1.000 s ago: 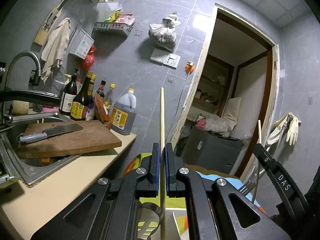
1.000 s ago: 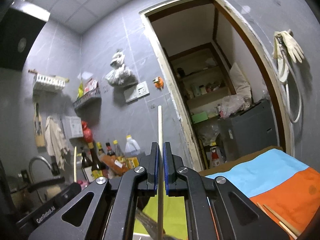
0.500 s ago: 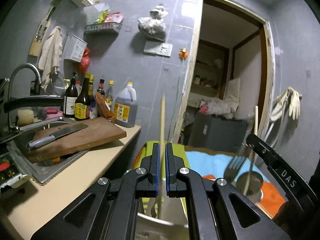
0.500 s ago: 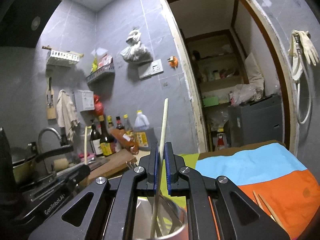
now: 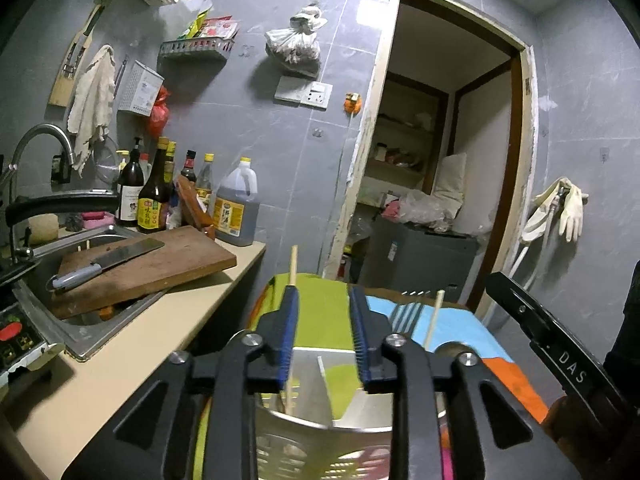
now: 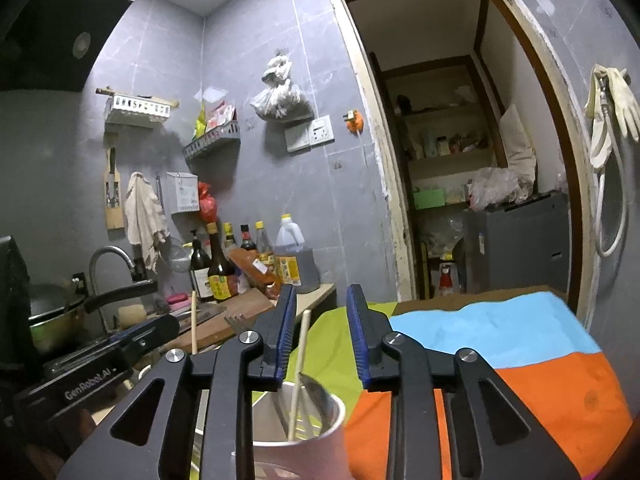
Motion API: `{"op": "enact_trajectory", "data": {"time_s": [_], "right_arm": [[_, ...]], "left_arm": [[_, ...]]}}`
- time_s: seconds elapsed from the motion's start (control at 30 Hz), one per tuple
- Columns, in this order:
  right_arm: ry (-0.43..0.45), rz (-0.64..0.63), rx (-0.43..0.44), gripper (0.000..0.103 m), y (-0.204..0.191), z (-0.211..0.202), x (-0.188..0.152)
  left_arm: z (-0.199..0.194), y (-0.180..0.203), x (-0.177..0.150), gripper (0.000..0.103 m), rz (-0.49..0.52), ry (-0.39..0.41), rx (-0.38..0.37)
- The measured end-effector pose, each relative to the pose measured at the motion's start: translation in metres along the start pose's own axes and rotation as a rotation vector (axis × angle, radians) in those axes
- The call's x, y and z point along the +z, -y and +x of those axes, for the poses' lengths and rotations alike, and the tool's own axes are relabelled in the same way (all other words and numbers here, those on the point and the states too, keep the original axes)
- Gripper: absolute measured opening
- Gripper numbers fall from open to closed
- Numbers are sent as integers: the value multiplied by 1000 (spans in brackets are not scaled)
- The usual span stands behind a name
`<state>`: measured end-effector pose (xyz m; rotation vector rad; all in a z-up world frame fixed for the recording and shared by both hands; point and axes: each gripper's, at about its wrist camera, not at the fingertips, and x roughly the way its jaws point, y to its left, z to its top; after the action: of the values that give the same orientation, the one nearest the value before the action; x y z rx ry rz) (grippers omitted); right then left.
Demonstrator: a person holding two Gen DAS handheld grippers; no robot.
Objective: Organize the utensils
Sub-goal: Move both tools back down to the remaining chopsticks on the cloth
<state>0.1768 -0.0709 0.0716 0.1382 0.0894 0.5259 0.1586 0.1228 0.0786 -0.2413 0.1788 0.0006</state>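
My left gripper [image 5: 324,336] hovers over a perforated metal utensil holder [image 5: 320,436]. Its jaws are opening. A pale chopstick [image 5: 293,270] stands in the holder, leaning by the left finger, no longer pinched. My right gripper [image 6: 320,336] is above a steel cup [image 6: 320,416], its jaws opening too. A second chopstick [image 6: 302,360] stands loose in that cup between the jaws, apart from both pads. In the left wrist view, a fork [image 5: 408,310] and this chopstick [image 5: 434,316] poke up to the right.
The containers stand on a green, blue and orange cloth [image 6: 500,344]. To the left runs a beige counter [image 5: 120,364] with a cutting board and cleaver [image 5: 108,260] over a sink, and bottles [image 5: 236,208] behind. An open doorway [image 6: 460,160] is behind.
Both grippers have gone from shut to open and let go of their chopsticks. Each chopstick has dropped lower into its container, and both grippers have shifted over the containers.
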Motion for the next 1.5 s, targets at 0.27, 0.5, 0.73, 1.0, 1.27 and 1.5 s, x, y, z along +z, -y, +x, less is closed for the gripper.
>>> {"op": "enact_trajectory", "data": {"time_s": [0.27,0.5,0.73,1.0,1.27,1.5], "right_arm": [[39,-33,-49,58,27,-38,20],[61,-78,-146,92,57,-73,26],[46,-98,-232,103,87,-99,21],[-34,-117,-282,103,122,-114,10],[-156,-101,-311,103,151,-116,-11],[-345,-72,-303,103,169,-103,-35]], "left_arm": [[-13,29,11,56,29,7,-42],[-13,64,5,83,46,-18,-88],[-8,98,-10,95,87,-43,-144],[5,133,-37,96,134,-130,-191],[18,164,-66,96,188,-218,-199],[39,172,-87,96,210,-344,-171]]}}
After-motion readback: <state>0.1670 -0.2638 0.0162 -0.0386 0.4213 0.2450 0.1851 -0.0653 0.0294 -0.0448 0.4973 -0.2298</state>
